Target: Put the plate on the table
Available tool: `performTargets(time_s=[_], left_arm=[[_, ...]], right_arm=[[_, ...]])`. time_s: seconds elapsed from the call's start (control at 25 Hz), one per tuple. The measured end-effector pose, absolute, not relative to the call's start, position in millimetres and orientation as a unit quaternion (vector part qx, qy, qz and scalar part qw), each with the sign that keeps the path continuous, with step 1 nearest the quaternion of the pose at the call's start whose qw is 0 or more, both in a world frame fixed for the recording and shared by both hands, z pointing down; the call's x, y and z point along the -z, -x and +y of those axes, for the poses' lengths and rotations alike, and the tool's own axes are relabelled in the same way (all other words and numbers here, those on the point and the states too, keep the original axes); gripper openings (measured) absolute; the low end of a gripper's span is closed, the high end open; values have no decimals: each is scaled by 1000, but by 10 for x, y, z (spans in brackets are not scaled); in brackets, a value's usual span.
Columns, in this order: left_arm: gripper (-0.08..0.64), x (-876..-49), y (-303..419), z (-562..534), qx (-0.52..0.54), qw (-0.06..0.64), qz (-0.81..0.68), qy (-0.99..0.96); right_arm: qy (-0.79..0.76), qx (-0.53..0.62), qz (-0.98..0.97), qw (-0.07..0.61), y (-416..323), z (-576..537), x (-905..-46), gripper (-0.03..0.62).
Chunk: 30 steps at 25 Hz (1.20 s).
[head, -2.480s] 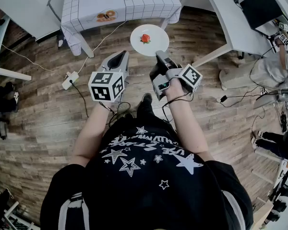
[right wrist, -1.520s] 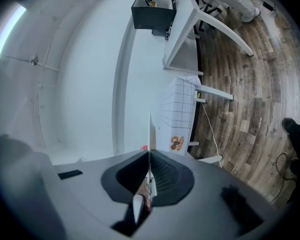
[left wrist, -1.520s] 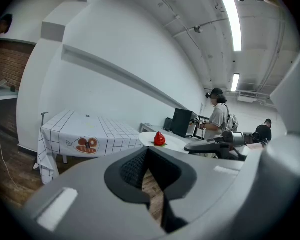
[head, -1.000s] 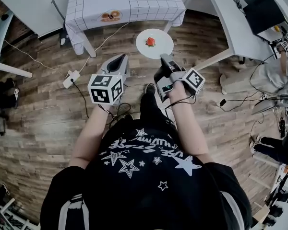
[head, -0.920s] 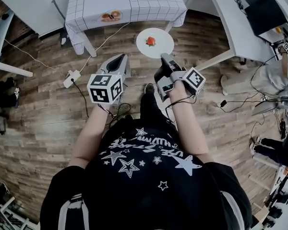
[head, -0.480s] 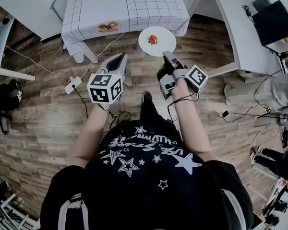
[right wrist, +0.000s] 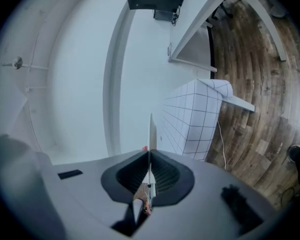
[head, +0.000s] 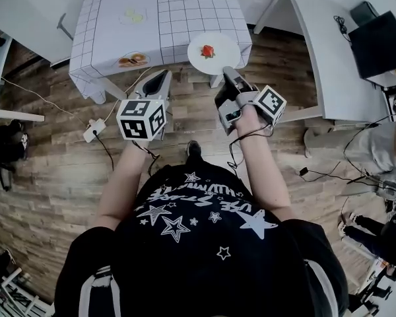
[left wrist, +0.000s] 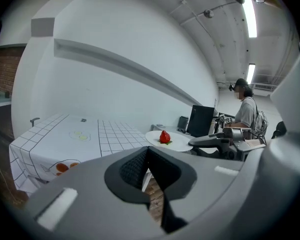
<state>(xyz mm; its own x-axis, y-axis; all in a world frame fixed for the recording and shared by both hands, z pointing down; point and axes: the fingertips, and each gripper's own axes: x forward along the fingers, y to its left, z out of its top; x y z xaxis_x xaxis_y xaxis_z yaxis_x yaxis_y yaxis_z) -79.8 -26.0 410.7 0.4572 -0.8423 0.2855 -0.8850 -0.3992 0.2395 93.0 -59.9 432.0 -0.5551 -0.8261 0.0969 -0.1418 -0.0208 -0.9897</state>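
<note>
Shirt (head: 204,256): black, short sleeves, white stars and lettering.
Left tool (head: 160,79): grey shell; black-and-white marker cube (head: 142,119) at rear.
Right tool (head: 227,74): same build; black cable (head: 241,140) trailing behind.

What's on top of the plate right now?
One strawberry sits near the middle of the plate. The near rim is covered by the right hand-held gripper clamping it.

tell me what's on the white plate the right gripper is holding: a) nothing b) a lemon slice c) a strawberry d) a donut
c: a red strawberry lies on the plate, whose near rim is pinched in the right gripper.
</note>
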Motion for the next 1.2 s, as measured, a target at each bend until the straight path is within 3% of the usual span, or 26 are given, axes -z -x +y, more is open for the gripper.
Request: performTargets(time_s=[1.2], left_arm=[[9, -4299, 431, -1774, -66, 191, -516, -832]], right_arm=[[391, 616, 626, 277, -1476, -1976, -4564, 20]])
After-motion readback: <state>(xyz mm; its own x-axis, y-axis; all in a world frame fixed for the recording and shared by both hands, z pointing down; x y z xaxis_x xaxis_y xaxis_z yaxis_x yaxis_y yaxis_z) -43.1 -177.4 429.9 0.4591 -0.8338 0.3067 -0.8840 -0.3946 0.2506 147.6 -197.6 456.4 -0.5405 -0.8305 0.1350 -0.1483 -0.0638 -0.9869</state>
